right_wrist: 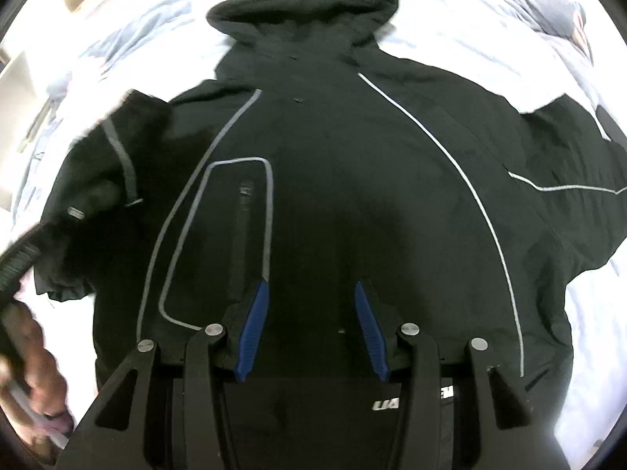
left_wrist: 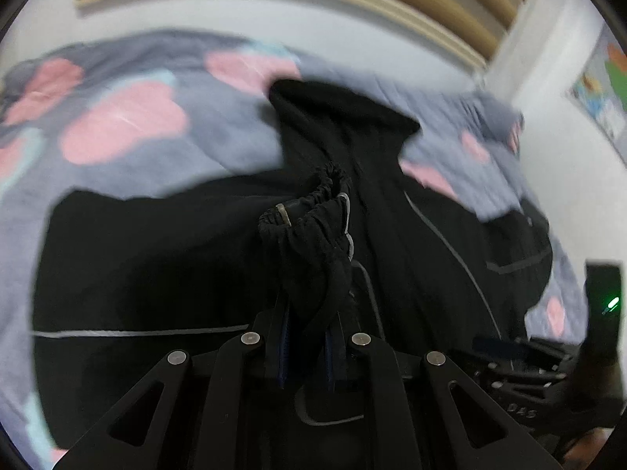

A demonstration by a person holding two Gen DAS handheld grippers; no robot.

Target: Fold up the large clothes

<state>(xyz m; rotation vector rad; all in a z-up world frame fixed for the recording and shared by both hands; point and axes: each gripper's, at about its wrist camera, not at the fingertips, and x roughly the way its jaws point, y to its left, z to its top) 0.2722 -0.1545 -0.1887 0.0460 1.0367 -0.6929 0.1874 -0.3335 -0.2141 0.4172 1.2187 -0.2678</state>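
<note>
At lower centre, the left gripper [left_wrist: 309,274] pinches the jacket's [right_wrist: 333,196] elastic cuff [left_wrist: 309,211], likely to fold the sleeve inward, while the right gripper [right_wrist: 311,313] hovers spread above the bed [right_wrist: 450,11].

Left tongs [left_wrist: 307,337] clamped, right tongs [right_wrist: 311,329] spread apart

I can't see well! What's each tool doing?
Left tool: closed on the sleeve cuff of the black jacket.
Right tool: open, holding nothing.
</note>
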